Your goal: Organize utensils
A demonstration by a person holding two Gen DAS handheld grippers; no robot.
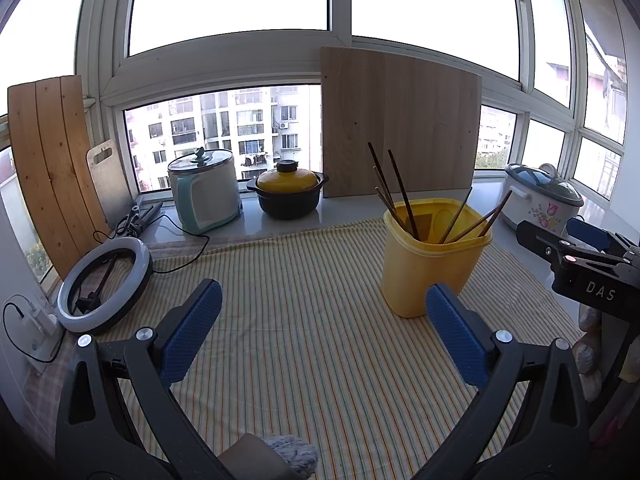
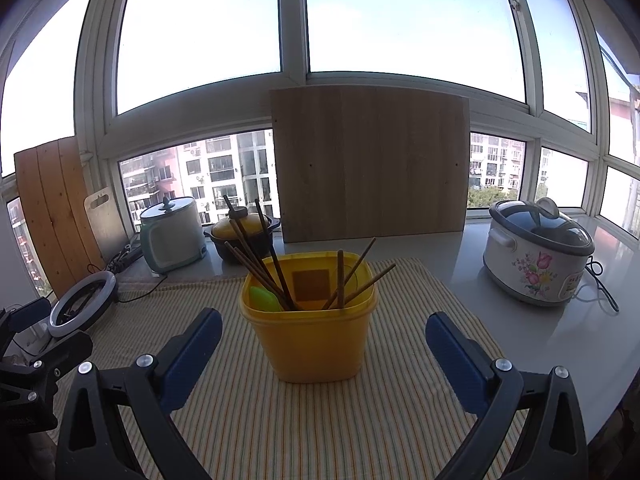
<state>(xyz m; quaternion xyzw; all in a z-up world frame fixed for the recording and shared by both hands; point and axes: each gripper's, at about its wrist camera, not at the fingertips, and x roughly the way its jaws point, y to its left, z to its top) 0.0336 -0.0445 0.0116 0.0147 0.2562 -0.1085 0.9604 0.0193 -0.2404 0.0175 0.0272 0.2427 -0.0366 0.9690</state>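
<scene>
A yellow plastic container (image 1: 432,264) stands on a striped cloth (image 1: 312,340) and holds several dark wooden chopsticks (image 1: 400,192). In the right wrist view the container (image 2: 316,340) is straight ahead with chopsticks (image 2: 256,256) and a green utensil (image 2: 265,299) inside. My left gripper (image 1: 323,326) is open and empty, with the container just beyond its right finger. My right gripper (image 2: 323,346) is open and empty, facing the container from a little nearer than it. The right gripper also shows at the right edge of the left wrist view (image 1: 580,264).
On the windowsill stand a pale green cooker (image 1: 204,192), a yellow-lidded black pot (image 1: 288,192), a floral slow cooker (image 2: 540,256) and leaning wooden boards (image 1: 400,120). A ring light (image 1: 104,284) lies at the cloth's left edge. The counter edge runs along the right (image 2: 580,420).
</scene>
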